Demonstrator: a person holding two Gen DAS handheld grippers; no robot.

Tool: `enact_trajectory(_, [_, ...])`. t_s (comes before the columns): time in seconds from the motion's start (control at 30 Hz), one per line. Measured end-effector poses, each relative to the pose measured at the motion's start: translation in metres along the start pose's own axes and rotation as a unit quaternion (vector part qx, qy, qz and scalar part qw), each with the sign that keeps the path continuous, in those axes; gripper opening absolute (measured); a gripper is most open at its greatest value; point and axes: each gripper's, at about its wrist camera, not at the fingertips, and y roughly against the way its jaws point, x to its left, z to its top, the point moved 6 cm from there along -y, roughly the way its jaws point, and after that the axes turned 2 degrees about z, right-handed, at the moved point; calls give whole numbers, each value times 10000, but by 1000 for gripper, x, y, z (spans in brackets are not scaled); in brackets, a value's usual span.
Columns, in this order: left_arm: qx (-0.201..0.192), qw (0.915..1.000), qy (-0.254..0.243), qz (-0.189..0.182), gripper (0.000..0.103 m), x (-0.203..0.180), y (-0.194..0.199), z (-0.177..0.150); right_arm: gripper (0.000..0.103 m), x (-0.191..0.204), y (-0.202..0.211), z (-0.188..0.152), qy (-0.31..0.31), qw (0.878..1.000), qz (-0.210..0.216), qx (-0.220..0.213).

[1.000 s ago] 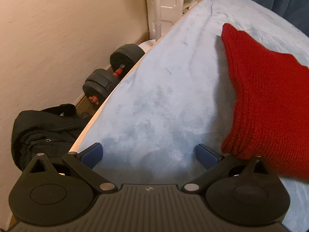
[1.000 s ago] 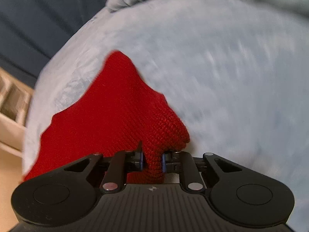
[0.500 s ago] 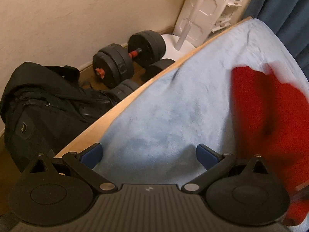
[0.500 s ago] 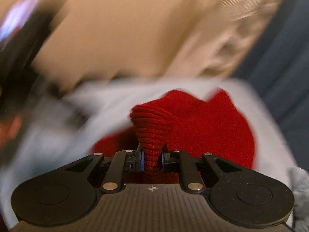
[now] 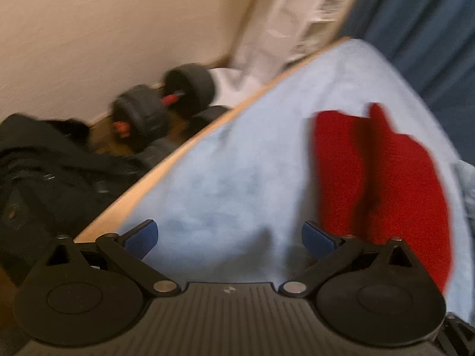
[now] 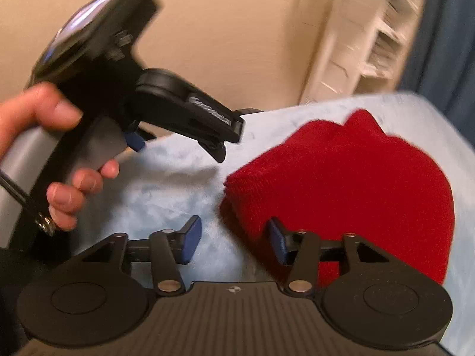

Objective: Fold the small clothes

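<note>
A red knitted garment (image 6: 350, 178) lies folded over on the light blue blanket (image 6: 166, 184). It also shows in the left wrist view (image 5: 383, 184), to the right. My right gripper (image 6: 234, 240) is open and empty, with its right pad at the garment's near edge. My left gripper (image 5: 230, 237) is open and empty above bare blanket (image 5: 237, 172), left of the garment. In the right wrist view the left gripper (image 6: 178, 145) hangs in a hand above the blanket, left of the garment.
The bed's wooden edge (image 5: 166, 166) runs diagonally. Beyond it on the floor lie black dumbbells (image 5: 160, 106) and a black bag (image 5: 44, 172). A white shelf unit (image 5: 299, 23) stands by the wall, with dark blue curtains (image 5: 415, 17) behind the bed.
My right gripper has opened and let go of the red garment, which now lies folded on the blanket. My left gripper has swung a little toward the garment and stayed open.
</note>
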Motion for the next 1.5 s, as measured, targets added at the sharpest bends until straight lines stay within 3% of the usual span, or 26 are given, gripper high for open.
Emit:
enact_trajectory(0.1, [-164, 9995, -269, -62, 103, -14, 21, -2, 42, -33, 35, 3, -789, 9952, -495, -287])
enact_trajectory(0.17, [-273, 9987, -379, -212, 103, -27, 35, -2, 43, -55, 58, -2, -915, 9858, -1327, -478])
enact_trajectory(0.23, [-480, 9962, -616, -378, 103, -48, 47, -2, 45, -76, 60, -10, -968, 9770, -1864, -361])
enact_trajectory(0.3, [-549, 9918, -1128, -245, 103, -71, 44, -8, 46, -92, 43, -22, -1194, 9774, -1740, 87])
enact_trajectory(0.37, [-234, 9856, -1665, 175, 103, -83, 19, -21, 45, -93, 22, -41, -1266, 9762, -1636, 646])
enact_trajectory(0.4, [-18, 9807, -1902, 446, 103, -83, 6, -28, 45, -88, 20, -45, -1136, 9757, -1725, 732])
enact_trajectory(0.47, [39, 9805, -1918, 422, 103, -77, 8, -34, 49, -71, 28, -45, -915, 9782, -1701, 759])
enact_trajectory(0.53, [54, 9836, -1762, 370, 103, -72, 26, -34, 54, -54, 48, -44, -1094, 9826, -1387, 579])
enact_trajectory(0.67, [-186, 9795, -1977, 354, 103, -61, 87, -46, 62, -22, 115, -50, -1625, 9790, -1223, 103])
enact_trajectory(0.73, [-269, 9782, -2038, 294, 103, -53, 120, -59, 75, -2, 159, -51, -1852, 9755, -1121, -395])
enact_trajectory(0.8, [-354, 9768, -2092, 300, 103, -49, 149, -73, 87, 14, 197, -53, -1839, 9715, -1223, -855])
enact_trajectory(0.9, [-469, 9767, -2068, 338, 103, -46, 179, -90, 89, 28, 229, -55, -1481, 9690, -1564, -1213])
enact_trajectory(1.03, [-642, 9740, -2169, 152, 103, -60, 210, -102, 89, 12, 246, -62, -1747, 9566, -1873, -1389])
enact_trajectory(1.2, [-828, 9658, -2453, 138, 103, -74, 230, -113, 89, -4, 252, -79, -2288, 9451, -1884, -1374])
enact_trajectory(1.5, [-764, 9656, -2474, 222, 103, -71, 227, -114, 89, -12, 249, -89, -2487, 9392, -1920, -1386])
